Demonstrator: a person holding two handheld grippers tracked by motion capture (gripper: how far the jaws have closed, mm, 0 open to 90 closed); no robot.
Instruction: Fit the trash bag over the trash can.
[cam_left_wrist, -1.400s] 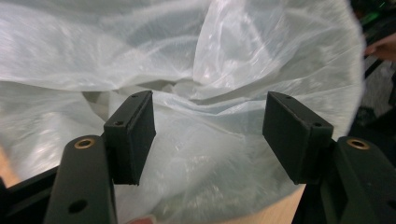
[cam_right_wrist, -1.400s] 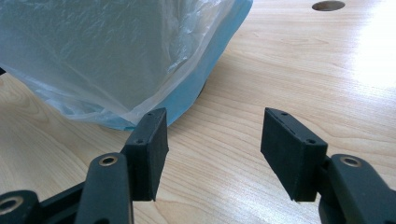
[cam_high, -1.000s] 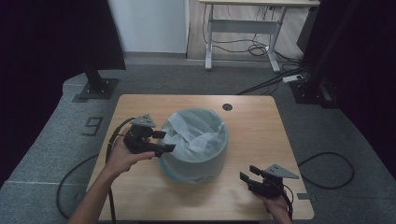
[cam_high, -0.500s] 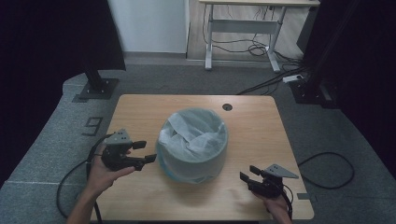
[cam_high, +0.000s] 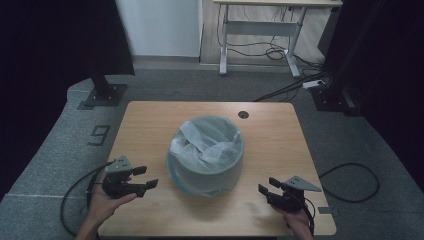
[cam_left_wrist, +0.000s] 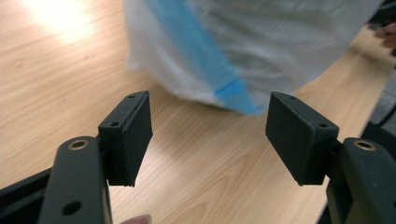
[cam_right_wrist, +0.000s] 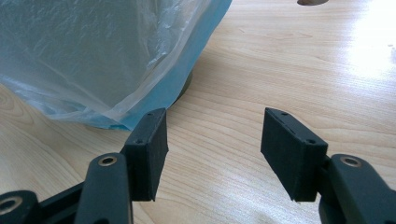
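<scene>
A round bin (cam_high: 207, 155) lined with a pale blue plastic bag stands in the middle of the wooden table (cam_high: 150, 120). The bag's skirt hangs down the bin's outside to the tabletop, as the left gripper view (cam_left_wrist: 243, 60) and the right gripper view (cam_right_wrist: 107, 56) show. My left gripper (cam_high: 146, 177) sits open at the table's front left, a short way from the bin, holding nothing. At the front right, my right gripper (cam_high: 267, 189) is open too and empty, pointing toward the bin.
A cable hole (cam_high: 243, 114) sits near the table's far edge. Cables (cam_high: 350, 182) lie on the grey floor to either side. A white desk frame (cam_high: 260, 30) stands beyond the table, and black stand bases (cam_high: 102, 92) flank it.
My left gripper has drawn back from the bin's rim toward the table's front left corner and now hovers apart from the bag. The right gripper has stayed put.
</scene>
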